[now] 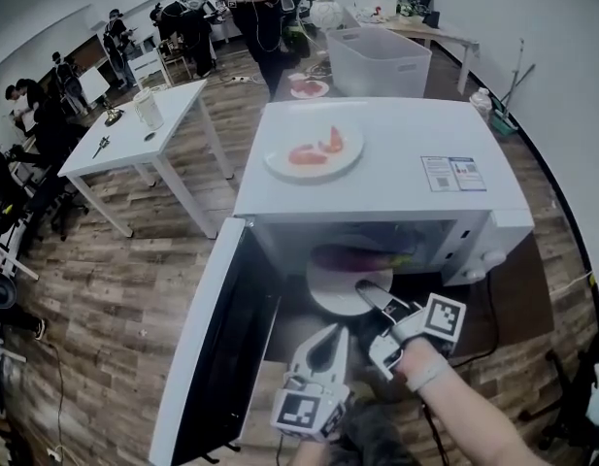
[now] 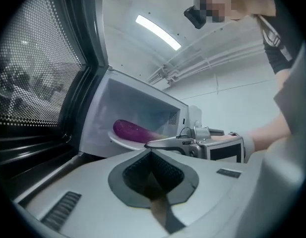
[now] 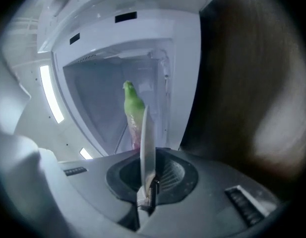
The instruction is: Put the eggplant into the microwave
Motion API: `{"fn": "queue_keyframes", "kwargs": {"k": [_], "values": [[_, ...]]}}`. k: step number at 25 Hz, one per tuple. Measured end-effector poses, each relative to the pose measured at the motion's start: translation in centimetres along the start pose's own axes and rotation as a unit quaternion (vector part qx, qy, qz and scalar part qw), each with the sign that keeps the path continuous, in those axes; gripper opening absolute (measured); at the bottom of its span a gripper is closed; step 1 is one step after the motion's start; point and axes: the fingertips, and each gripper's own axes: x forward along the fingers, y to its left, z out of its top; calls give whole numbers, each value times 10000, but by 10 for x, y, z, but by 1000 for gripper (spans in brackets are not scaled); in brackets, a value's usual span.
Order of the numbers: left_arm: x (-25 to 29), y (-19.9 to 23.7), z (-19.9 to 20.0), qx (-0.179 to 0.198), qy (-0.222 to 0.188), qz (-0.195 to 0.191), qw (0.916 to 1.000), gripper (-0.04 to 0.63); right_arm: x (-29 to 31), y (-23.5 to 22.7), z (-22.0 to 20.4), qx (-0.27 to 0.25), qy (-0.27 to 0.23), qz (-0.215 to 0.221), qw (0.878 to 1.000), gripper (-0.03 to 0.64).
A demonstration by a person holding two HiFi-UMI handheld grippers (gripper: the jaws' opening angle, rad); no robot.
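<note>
Over on the left a white table is standing well apart from the action, with people gathering behind it. Nearer, the microwave door is hanging wide open, swung out to the left, its mesh window filling the left edge of the left gripper view.

Just right of the door, the left gripper is pointing level toward the opening. Its jaws are pressing together and pinching nothing, as the left gripper view is showing.

Inside the microwave the eggplant is lying on its side across a white dish. Its purple body is toward the left and its green stem end toward the right. From the left gripper view it is resting on that dish, well inside the cavity.

On the microwave's roof a plate is carrying red food pieces.

Further right, the right gripper is reaching in at a slant, its tip sitting near the dish's front edge. Its jaws are squeezing flat against each other and gripping nothing. In the right gripper view they are lining up with the eggplant's green end without touching it.

Behind the microwave a clear bin is sitting.
</note>
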Motion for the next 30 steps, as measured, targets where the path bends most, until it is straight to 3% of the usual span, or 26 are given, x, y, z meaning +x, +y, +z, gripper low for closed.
{"fn": "queue_keyframes", "kwargs": {"k": [11,16,22,30], "values": [[27,16,8,-99,107,134,9998,0,12,-8,14,148,-98,-139,9997,21],[33,16,-1,-25,192,-36,9998,0,16,-10,18,191,-203,-140,9995,21],[43,19,-6,-28,302,33,9995,2,22,-10,22,92,-233,-213,9995,23],[51,19,-5,-323,408,-137,9985,2,22,-6,28,-168,-208,-208,9994,25]]}}
